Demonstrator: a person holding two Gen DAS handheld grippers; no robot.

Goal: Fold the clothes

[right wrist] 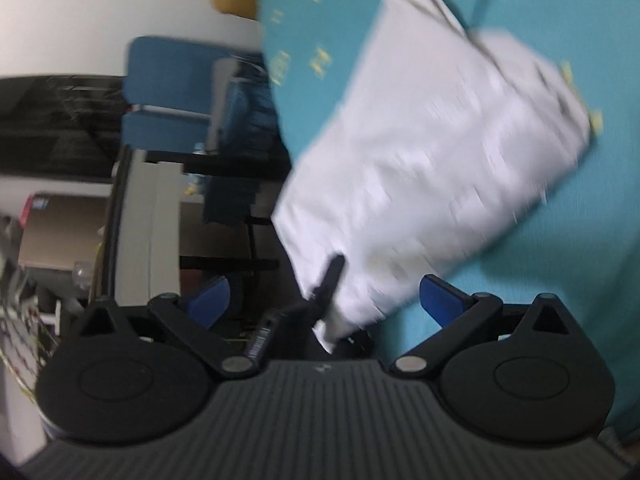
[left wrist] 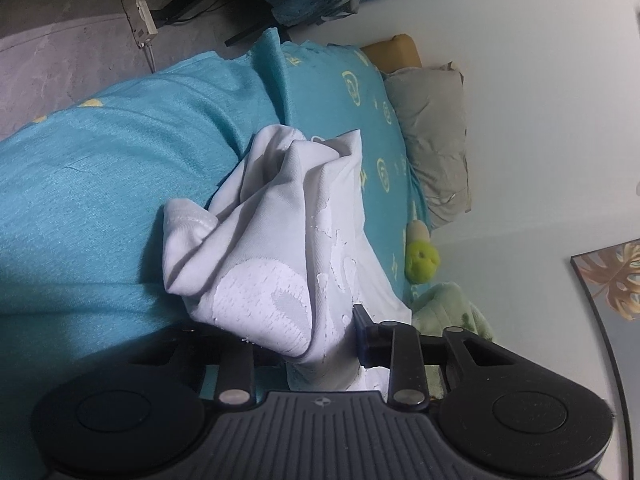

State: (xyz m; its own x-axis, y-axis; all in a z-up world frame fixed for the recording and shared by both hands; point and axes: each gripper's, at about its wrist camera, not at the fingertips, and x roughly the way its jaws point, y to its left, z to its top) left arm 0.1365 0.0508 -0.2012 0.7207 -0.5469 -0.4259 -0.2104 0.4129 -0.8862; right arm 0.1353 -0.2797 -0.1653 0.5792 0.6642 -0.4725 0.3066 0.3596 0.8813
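Observation:
A white garment (left wrist: 288, 240) with a cracked white print lies bunched on the teal bedspread (left wrist: 100, 200). My left gripper (left wrist: 316, 344) is shut on its near edge, and the cloth hides most of the left finger. In the blurred right wrist view the same white garment (right wrist: 432, 160) hangs over the teal bedspread (right wrist: 540, 320). My right gripper (right wrist: 324, 300) is open with its blue pads (right wrist: 440, 296) wide apart, and the garment's lower corner sits between them without being pinched.
A grey pillow (left wrist: 436, 148) and a mustard cushion (left wrist: 396, 52) lie by the white wall. A green plush toy (left wrist: 422, 260) sits at the bed's edge. A blue chair (right wrist: 172, 96), a desk and a cardboard box (right wrist: 60, 228) stand beside the bed.

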